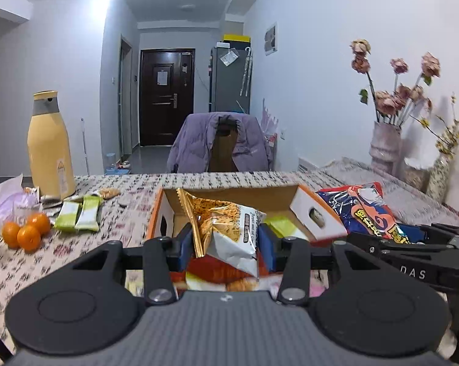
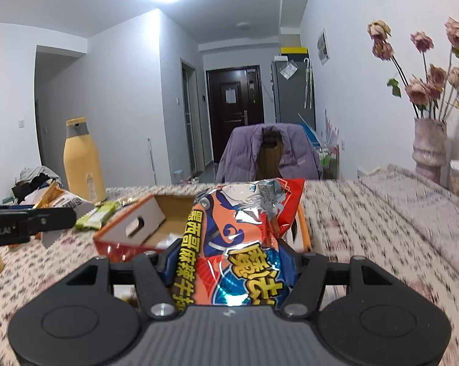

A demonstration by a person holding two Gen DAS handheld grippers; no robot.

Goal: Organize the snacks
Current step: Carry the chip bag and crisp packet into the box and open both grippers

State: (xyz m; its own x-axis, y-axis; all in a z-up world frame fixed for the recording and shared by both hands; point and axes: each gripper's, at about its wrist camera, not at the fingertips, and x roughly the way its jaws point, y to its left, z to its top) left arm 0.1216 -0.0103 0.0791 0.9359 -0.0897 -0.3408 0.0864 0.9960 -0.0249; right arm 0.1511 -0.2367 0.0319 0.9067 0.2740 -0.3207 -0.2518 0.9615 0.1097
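An open cardboard box (image 1: pixel 275 193) with orange sides stands on the patterned tablecloth; it also shows in the right wrist view (image 2: pixel 129 228). My left gripper (image 1: pixel 226 244) is shut on a white and gold snack bag (image 1: pixel 226 228) and holds it over the box's near side. My right gripper (image 2: pixel 229 265) is shut on a red and blue snack bag (image 2: pixel 244 235), held upright just right of the box; this bag also shows in the left wrist view (image 1: pixel 360 210). A green packet (image 1: pixel 278 224) lies inside the box.
Two green snack packets (image 1: pixel 77 216) and several oranges (image 1: pixel 25 231) lie at the left. A tall yellow flask (image 1: pixel 48 146) stands behind them. Vases of dried flowers (image 1: pixel 385 149) stand at the right by the wall. A chair with a purple jacket (image 1: pixel 220 143) is behind the table.
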